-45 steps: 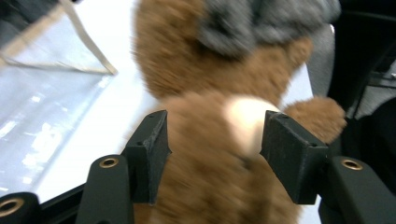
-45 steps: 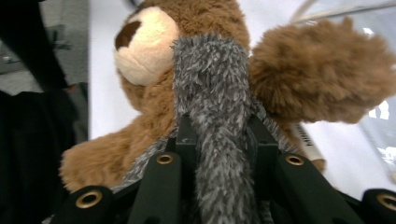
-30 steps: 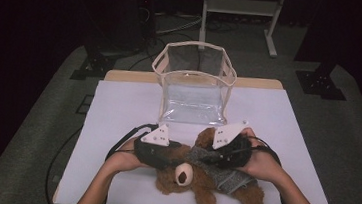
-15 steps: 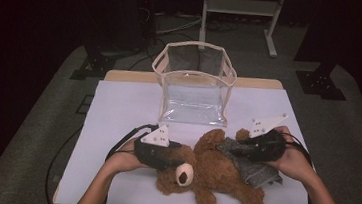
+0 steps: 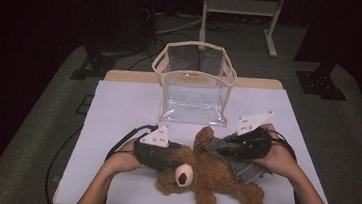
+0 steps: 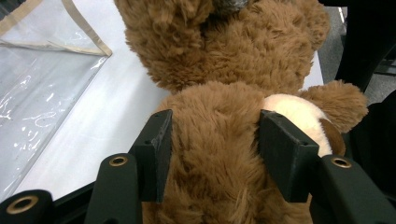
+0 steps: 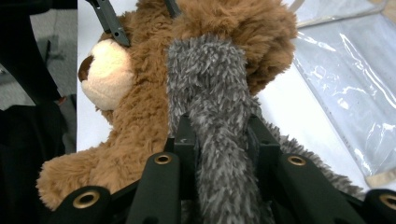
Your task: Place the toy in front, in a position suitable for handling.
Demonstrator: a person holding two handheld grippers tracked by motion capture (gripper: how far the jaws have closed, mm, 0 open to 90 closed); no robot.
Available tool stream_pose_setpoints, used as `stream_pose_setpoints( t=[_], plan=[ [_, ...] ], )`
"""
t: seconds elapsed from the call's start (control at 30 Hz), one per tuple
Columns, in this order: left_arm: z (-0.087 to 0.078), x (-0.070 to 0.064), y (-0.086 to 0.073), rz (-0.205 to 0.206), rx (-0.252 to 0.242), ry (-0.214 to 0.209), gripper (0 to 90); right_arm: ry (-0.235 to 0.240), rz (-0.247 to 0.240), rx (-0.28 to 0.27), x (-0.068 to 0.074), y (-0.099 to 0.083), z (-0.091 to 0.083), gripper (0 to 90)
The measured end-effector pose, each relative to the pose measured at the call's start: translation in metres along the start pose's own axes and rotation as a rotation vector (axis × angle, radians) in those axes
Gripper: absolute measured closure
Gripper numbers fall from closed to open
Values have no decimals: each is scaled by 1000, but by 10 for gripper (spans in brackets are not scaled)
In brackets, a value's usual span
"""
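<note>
The brown teddy bear (image 5: 212, 178) lies on its back on the white table cover (image 5: 118, 106), near the front edge, muzzle turned toward the person. All places below are given relative to this bear.

Left gripper (image 5: 173, 156): at the bear's head, on the person's left. In the left gripper view its jaws stand on either side of the head (image 6: 215, 154) and press into the fur; it grasps the bear.

Right gripper (image 5: 219, 148): over the bear's upper body, on the person's right. In the right gripper view its jaws are clenched on a strip of grey fuzzy cloth (image 7: 210, 116) that runs up over the bear's raised arm (image 7: 233, 32). More of the same grey cloth (image 5: 243, 168) lies against the bear's right flank, under that hand.

Behind the bear, toward the far side of the table, a clear plastic bag with beige trim (image 5: 195, 86) stands upright and open at the top, apart from the bear.
</note>
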State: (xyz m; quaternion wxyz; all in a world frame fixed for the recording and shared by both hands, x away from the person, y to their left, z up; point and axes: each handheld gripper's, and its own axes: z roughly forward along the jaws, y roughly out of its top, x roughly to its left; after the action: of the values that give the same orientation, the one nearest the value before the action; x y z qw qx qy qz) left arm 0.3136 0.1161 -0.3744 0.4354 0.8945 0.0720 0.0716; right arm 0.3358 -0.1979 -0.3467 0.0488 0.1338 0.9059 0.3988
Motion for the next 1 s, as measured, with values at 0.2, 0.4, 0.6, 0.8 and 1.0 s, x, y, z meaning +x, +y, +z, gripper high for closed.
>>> stream_pose_setpoints(
  t=[0.2, 0.4, 0.6, 0.8, 1.0],
  plan=[
    [0, 1, 0, 3, 0, 1, 456, -16, 94, -16, -15, -28, -16, 695],
    [1, 1, 2, 8, 4, 0, 456, -44, 149, -28, -24, -48, -31, 697],
    [1, 1, 1, 5, 1, -2, 453, -23, 69, -38, -4, -27, -24, 697],
    [0, 1, 1, 13, 1, -1, 452, 37, -29, -46, 20, -2, 1, 696],
    [-9, 1, 3, 28, -13, 15, 440, 20, -14, -44, 16, -11, 1, 697]
  ],
)
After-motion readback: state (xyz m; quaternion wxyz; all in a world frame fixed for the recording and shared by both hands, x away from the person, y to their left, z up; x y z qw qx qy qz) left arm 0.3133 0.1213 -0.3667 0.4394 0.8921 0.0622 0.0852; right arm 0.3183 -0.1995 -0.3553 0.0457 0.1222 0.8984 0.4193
